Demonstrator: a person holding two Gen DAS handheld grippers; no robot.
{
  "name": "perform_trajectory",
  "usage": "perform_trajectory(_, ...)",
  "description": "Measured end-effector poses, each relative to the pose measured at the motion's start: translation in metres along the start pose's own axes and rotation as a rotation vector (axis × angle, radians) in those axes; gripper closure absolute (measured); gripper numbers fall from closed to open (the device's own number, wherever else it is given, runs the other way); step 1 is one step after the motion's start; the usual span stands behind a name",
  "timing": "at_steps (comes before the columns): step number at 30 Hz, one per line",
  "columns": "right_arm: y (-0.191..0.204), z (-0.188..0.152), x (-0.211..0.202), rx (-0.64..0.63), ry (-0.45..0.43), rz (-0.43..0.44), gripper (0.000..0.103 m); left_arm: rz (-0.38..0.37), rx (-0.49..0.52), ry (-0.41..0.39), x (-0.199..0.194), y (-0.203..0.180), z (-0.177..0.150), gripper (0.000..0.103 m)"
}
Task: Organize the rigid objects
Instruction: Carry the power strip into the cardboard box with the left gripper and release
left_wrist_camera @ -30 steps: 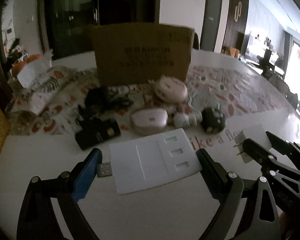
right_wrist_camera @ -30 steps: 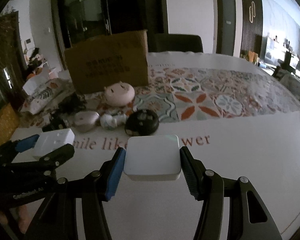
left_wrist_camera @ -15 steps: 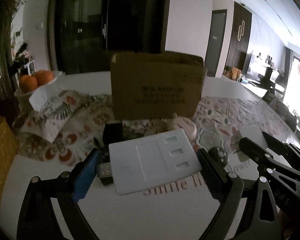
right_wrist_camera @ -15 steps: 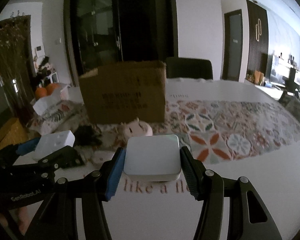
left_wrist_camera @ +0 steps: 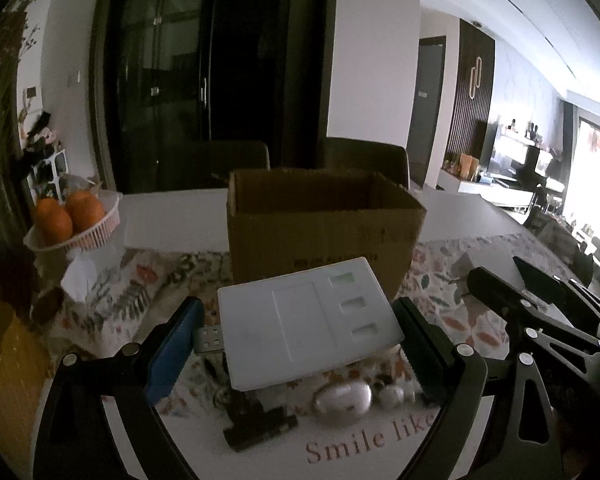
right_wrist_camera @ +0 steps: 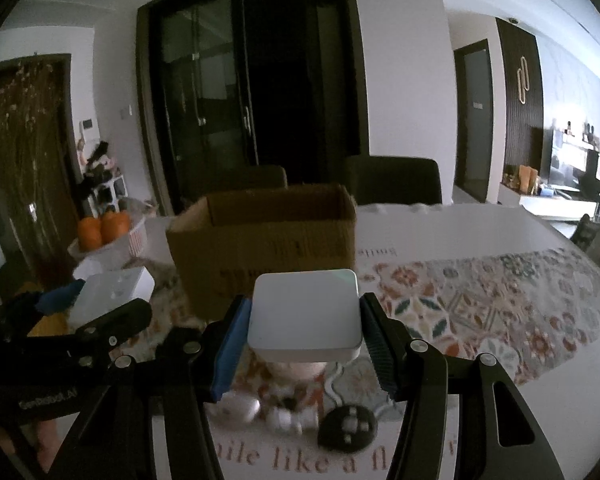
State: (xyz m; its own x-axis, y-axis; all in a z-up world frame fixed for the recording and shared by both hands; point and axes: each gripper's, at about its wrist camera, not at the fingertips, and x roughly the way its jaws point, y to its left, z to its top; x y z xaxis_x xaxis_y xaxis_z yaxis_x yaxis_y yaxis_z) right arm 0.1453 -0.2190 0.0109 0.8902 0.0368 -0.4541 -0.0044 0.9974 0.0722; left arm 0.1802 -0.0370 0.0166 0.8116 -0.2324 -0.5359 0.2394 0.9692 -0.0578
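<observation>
oranges (left_wrist_camera: pixel 66 212) in white basket (left_wrist_camera: pixel 100 230) at table's left; dark chairs (right_wrist_camera: pixel 394 180) behind table.

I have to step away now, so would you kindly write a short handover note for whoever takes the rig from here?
Left gripper: jaws closed on the flat white device with a USB plug, held in the air.
Right gripper: jaws closed on the white square box, also off the table.
The open cardboard box stands just ahead of both.
On the table below: silver oval case, black round piece, small white figure, black gadget.
Done: both items picked up.
Left: probably drop both into the box, then gather the rest.
</observation>
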Motion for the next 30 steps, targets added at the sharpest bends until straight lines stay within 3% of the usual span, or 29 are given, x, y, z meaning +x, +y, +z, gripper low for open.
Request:
perform_trajectory(18, 0.009, 0.072, 0.046, -0.027, -0.039, 0.026, 0.047, 0.048, 0.047, -0.058, 0.021, 0.009, 0.074, 0.008)
perform_trajectory(21, 0.008, 0.083, 0.054, -0.031, -0.043, 0.021, 0.054, 0.05, 0.051, -0.054, 0.03, 0.01, 0.087, 0.008)
perform_trajectory(25, 0.009, 0.102, 0.076, -0.066, -0.04, 0.025, 0.064, 0.035, 0.028, -0.029, 0.052, 0.013, 0.105, 0.008)
perform_trajectory(26, 0.009, 0.105, 0.082, -0.061, -0.023, 0.022, 0.067, 0.01, 0.004, 0.009, 0.062, 0.015, 0.113, 0.008)
perform_trajectory(30, -0.003, 0.12, 0.105, -0.014, 0.045, 0.03, 0.068, -0.019, -0.012, 0.066, 0.089, 0.012, 0.129, 0.008)
